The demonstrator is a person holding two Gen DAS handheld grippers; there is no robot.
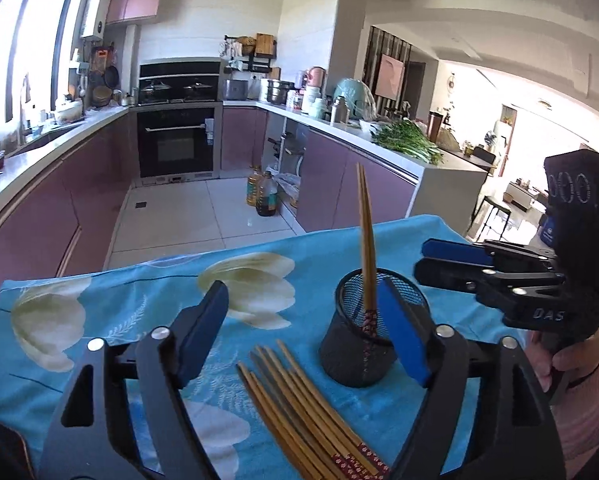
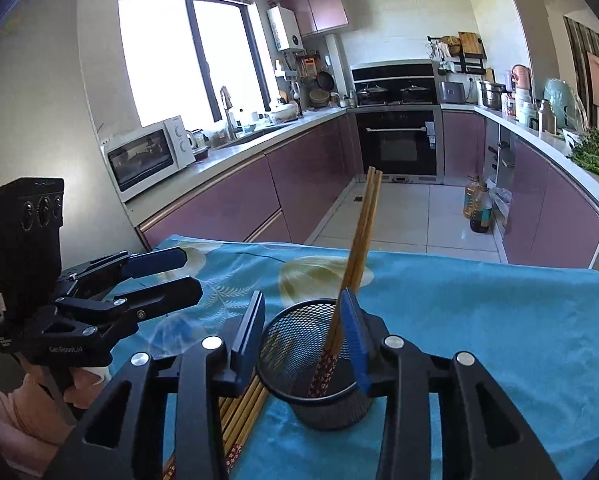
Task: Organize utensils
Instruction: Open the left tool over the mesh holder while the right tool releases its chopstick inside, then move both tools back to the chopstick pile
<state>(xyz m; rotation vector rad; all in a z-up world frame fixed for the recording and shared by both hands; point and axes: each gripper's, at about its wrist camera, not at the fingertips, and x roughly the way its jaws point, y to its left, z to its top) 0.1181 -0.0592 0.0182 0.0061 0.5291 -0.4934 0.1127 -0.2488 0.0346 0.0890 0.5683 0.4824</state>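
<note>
A black mesh holder (image 1: 359, 344) stands on the blue flowered cloth (image 1: 131, 304) with two wooden chopsticks (image 1: 366, 248) upright in it. Several more chopsticks (image 1: 299, 412) lie flat in a bundle to its left. My left gripper (image 1: 303, 336) is open and empty, above the bundle. In the right wrist view my right gripper (image 2: 305, 328) is open, just above the holder (image 2: 315, 364), its right pad beside the standing chopsticks (image 2: 359, 248). The lying bundle (image 2: 239, 416) shows under its left finger. Each gripper shows in the other's view: the right gripper (image 1: 451, 260), the left gripper (image 2: 167, 276).
The cloth-covered table ends at its far edge (image 2: 419, 258), with kitchen floor beyond. Purple cabinets and counters run along both sides, an oven (image 1: 175, 140) at the back, oil bottles (image 1: 263, 196) on the floor, a microwave (image 2: 147, 156) on the left counter.
</note>
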